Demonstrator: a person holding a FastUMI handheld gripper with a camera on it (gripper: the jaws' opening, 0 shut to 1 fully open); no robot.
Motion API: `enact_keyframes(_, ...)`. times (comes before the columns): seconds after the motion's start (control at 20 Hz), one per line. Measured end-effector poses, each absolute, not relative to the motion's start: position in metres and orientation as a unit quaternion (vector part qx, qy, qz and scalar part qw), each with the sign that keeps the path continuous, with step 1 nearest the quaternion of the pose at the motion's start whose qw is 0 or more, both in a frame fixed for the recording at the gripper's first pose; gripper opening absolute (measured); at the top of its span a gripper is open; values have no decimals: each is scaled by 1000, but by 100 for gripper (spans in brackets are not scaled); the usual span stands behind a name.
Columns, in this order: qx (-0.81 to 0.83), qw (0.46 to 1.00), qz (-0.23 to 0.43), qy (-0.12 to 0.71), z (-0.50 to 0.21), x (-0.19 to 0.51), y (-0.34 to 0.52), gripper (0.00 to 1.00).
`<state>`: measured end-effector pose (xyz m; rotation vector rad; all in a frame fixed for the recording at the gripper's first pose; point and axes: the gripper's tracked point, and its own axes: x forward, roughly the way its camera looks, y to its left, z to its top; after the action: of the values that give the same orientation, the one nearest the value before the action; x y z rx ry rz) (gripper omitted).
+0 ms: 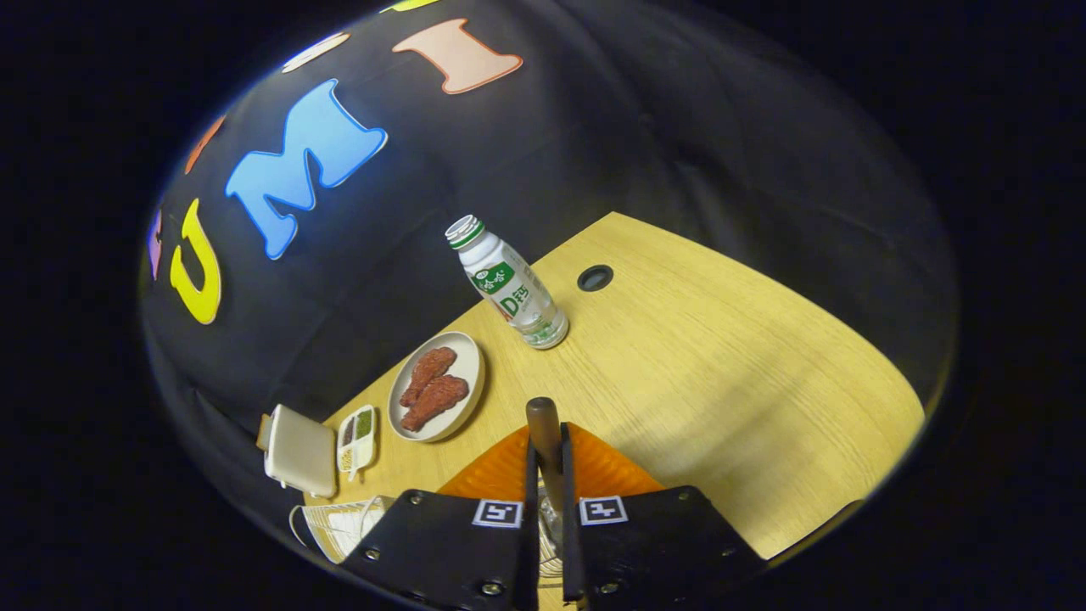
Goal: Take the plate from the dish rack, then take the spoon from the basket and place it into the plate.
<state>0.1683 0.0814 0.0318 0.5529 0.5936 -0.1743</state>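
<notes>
My gripper (547,475) is shut on the spoon (543,422). Its dark brown handle sticks out ahead of the fingertips and a shiny metal part shows lower down between the fingers. Right under the fingers and the handle, an orange ribbed plate (607,471) lies on the wooden table (721,373). The white wire basket (339,522) sits close by on the left of the fingers, partly hidden by the gripper body.
A white and green bottle (512,288) stands beyond the plate. Left of it lies a beige oval dish (439,386) with brown food, then a small open white box (310,448). A round cable hole (595,277) sits near the table's far edge.
</notes>
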Motion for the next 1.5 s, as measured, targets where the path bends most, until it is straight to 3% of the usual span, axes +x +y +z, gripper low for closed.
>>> enact_keyframes(0.7,214,946,-59,236,101,149,70,10)
enact_keyframes(1.05,194,961,-37,193,167,105,73,10)
enact_keyframes(1.5,155,970,26,188,189,31,144,10)
